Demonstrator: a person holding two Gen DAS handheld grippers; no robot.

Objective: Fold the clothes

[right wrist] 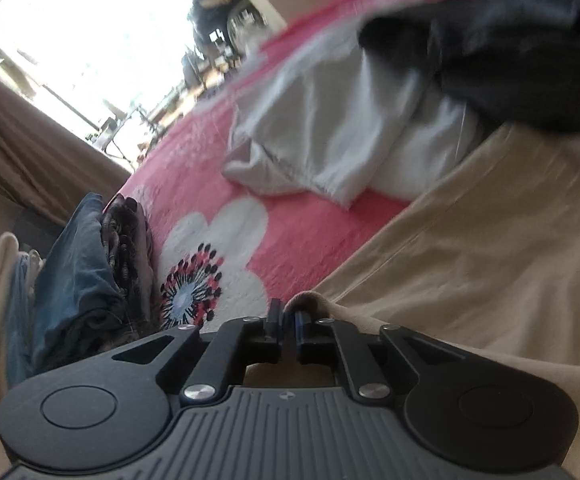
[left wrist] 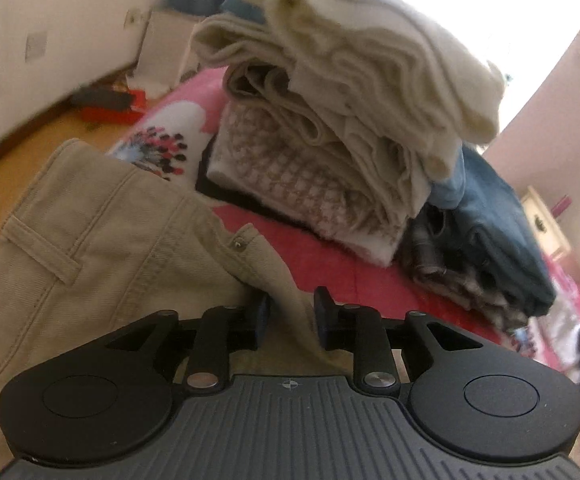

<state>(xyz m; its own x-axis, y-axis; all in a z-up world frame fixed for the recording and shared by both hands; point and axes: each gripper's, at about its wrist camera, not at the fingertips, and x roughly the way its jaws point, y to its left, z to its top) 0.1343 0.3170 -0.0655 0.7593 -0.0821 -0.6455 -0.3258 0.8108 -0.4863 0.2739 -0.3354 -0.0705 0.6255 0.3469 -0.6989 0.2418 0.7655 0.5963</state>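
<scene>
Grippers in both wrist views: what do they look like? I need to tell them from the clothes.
Both match. The left gripper and right gripper have matte black linkage arms with silver pivot screws, dark blue-black finger pads, two round black caps, and a ribbed grey body with a small crosshair mark. No cables or sleeves visible.

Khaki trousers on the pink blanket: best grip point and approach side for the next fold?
Grip the khaki trousers at the waistband corners: the edge by the rivet with the left gripper, the far hem edge with the right gripper. Approach low from the near side, along the pink blanket; the cloth lies flat, so only its edges offer a pinchable fold. Cloth already sits between both pairs of fingers.
</scene>
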